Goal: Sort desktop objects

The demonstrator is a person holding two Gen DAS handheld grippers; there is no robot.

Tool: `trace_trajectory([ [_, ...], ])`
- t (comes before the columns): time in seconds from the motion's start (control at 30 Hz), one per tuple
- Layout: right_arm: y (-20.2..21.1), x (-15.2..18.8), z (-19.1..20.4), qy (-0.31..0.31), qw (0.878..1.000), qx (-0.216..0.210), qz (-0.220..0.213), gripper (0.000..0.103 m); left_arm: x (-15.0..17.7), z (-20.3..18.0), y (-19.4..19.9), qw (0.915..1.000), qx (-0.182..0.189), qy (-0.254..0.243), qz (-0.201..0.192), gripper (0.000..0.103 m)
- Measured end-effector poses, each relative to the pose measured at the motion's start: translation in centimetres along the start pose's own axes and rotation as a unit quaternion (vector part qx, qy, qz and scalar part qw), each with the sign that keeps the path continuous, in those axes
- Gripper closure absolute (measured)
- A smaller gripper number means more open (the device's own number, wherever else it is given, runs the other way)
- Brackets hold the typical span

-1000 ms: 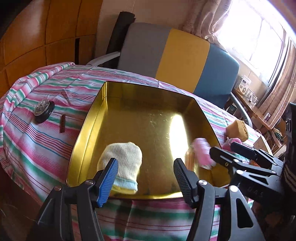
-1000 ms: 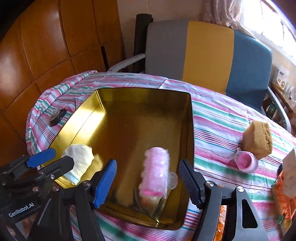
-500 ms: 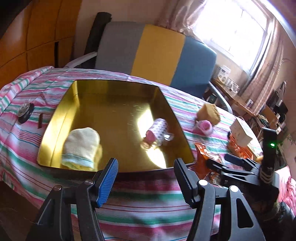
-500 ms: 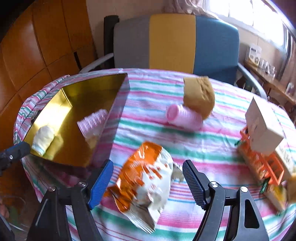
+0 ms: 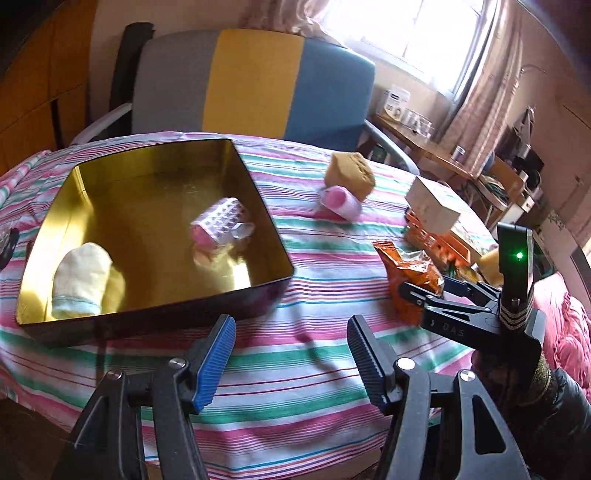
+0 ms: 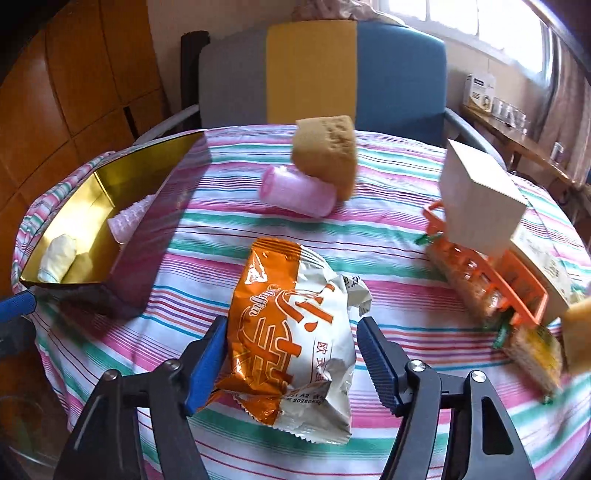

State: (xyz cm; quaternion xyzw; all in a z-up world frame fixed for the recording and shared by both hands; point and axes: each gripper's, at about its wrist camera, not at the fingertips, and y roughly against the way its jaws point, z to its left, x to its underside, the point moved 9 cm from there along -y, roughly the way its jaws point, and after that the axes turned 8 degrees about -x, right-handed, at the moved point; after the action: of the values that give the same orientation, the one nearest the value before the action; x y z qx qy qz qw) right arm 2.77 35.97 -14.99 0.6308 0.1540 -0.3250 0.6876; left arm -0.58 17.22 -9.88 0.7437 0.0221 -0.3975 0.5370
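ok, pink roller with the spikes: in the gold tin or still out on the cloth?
In. The spiky pink roller lies on its side on the floor of the gold tin, near the yellow mitten.

Tricolour chair (image 5: 255, 81) behind striped tablecloth (image 5: 295, 354); bright window (image 5: 406, 33).

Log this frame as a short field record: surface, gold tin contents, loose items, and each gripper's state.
surface: round table with striped cloth
gold tin contents: yellow mitten, pink hair roller
loose items: tan sponge touching second pink roller; orange basket with a box on it
left gripper: open, empty, over bare cloth
right gripper: jaws have just been closing around orange snack packet; left pad touching, right pad apart
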Motion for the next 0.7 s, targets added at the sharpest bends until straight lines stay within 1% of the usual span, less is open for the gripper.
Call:
trace_trajectory([
  [0.07,0.9,1.2,-2.5,-0.016,1.0,0.022,0.004,0.033,-0.2,-1.3,-0.4,0.9999,0.006,-0.014,0.003,0.039],
  [0.13,1.8,2.8,-5.1,-0.038,0.999,0.038,0.009,0.029,-0.3,-2.4,-0.7,0.9996,0.012,-0.026,0.007,0.039],
  [0.23,3.0,5.0,-7.9,-0.076,0.996,0.037,0.008,0.023,-1.1,-4.2,-1.4,0.9986,0.02,-0.047,0.012,0.039],
  [0.27,3.4,5.5,-8.5,-0.083,0.996,0.035,0.005,0.023,-1.5,-4.8,-1.7,0.9982,0.021,-0.054,0.013,0.038],
  [0.37,4.6,6.5,-9.2,-0.082,0.996,0.027,-0.011,0.021,-3.1,-6.5,-2.7,0.9968,0.019,-0.078,0.011,0.038],
  [0.47,4.7,6.8,-9.2,-0.073,0.997,0.022,-0.02,0.017,-4.4,-7.8,-4.0,0.9958,0.019,-0.088,0.015,0.038],
  [0.5,4.7,6.8,-9.2,-0.074,0.997,0.019,-0.022,0.014,-4.8,-8.2,-4.5,0.9956,0.018,-0.091,0.018,0.038],
  [0.57,4.4,6.5,-8.9,-0.075,0.997,0.013,-0.024,0.011,-5.4,-8.6,-5.6,0.9951,0.013,-0.095,0.026,0.038],
  [0.7,4.7,6.4,-9.3,-0.082,0.996,0.006,-0.026,0.011,-5.4,-9.9,-7.7,0.9932,0.013,-0.106,0.045,0.038],
])
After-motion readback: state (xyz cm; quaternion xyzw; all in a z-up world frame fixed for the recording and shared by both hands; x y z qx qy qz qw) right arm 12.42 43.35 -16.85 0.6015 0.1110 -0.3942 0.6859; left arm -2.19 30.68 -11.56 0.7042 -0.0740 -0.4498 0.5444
